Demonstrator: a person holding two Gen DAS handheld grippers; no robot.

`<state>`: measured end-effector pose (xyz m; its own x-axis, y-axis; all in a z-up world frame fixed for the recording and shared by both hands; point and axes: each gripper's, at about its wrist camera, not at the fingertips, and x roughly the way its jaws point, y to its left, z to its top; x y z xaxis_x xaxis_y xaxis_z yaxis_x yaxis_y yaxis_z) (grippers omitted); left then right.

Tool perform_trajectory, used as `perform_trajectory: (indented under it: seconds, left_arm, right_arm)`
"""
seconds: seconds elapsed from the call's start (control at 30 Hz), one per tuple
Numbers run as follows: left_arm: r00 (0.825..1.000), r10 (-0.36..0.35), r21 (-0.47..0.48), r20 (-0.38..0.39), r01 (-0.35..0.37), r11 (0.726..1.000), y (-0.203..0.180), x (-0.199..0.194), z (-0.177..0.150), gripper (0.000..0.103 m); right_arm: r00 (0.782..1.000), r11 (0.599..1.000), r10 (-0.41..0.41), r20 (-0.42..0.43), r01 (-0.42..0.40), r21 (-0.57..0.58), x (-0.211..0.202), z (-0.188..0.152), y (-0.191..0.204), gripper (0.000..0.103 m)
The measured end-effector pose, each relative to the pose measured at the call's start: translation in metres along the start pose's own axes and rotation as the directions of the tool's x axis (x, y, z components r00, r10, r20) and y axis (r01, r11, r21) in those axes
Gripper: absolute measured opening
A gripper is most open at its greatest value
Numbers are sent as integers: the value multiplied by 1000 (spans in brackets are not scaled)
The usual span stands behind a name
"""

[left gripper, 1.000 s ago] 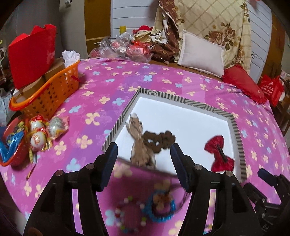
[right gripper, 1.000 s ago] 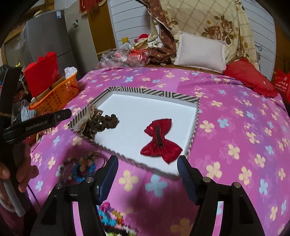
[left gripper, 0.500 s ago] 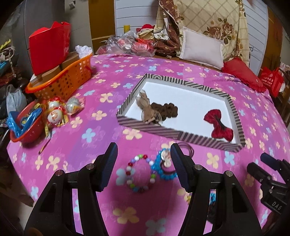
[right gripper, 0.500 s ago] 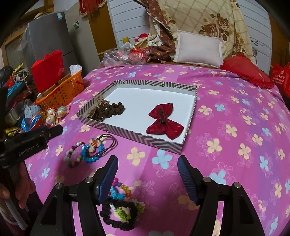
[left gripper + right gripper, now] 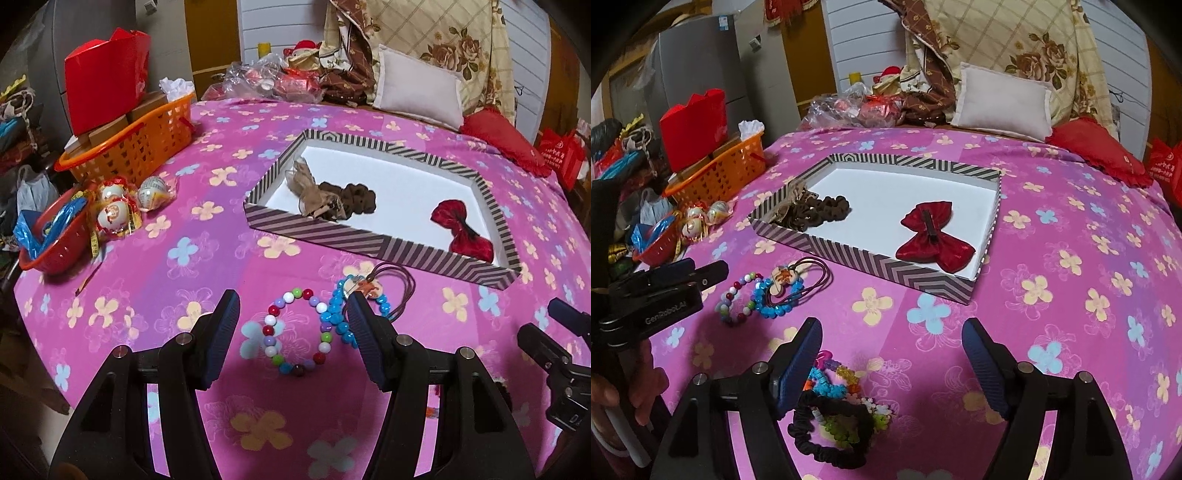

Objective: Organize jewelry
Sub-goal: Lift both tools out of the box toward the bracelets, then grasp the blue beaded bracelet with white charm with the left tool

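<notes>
Room: a cluttered room with a cream floral quilt [image 5: 443, 48] and a pale cushion [image 5: 417, 92] piled behind the tabletop.
Surface: a tabletop under a pink cloth printed with flowers [image 5: 1071, 258].
Tray: a shallow striped cardboard box with a white floor [image 5: 369, 242] sits past the middle of the tabletop.
In the tray: a red satin hair bow [image 5: 932, 236] lies toward the right; a dark brown ruffled scrunchie [image 5: 351, 197] lies beside a tan fabric piece [image 5: 308, 188] at the left end.
Left side clutter: an orange plastic basket [image 5: 140, 147] holding a red paper bag [image 5: 107, 74], and wrapped round sweets [image 5: 114, 214] beside a small red bowl [image 5: 51, 254].
My left fingers [image 5: 291, 306]: spread wide and released, hovering low over the multicoloured bead bracelet [image 5: 295, 332], which shows between them but is not pinched.
Beside it: a blue bead bracelet [image 5: 340, 317] touching the multicoloured one, with a cord necklace and its pendant [image 5: 783, 277] laid over it.
My right fingers [image 5: 892, 339]: opening, nothing between them, bare cloth in the gap.
Under my right fingers: a black fabric scrunchie [image 5: 827, 428] and a heap of bright bead pieces [image 5: 831, 384] near the left fingertip, on the cloth in front of the tray.
</notes>
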<state>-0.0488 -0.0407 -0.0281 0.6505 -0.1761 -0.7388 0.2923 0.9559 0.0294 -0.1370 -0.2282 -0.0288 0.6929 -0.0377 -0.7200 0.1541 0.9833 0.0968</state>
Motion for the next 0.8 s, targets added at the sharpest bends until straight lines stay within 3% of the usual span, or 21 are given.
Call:
perform_trajectory:
  seconds: [0.8]
  left_arm:
    - [1000, 3, 10, -14, -3, 1000, 5, 8, -6, 60]
  right_arm:
    - [1000, 1000, -9, -2, 9, -15, 0, -3, 2, 76]
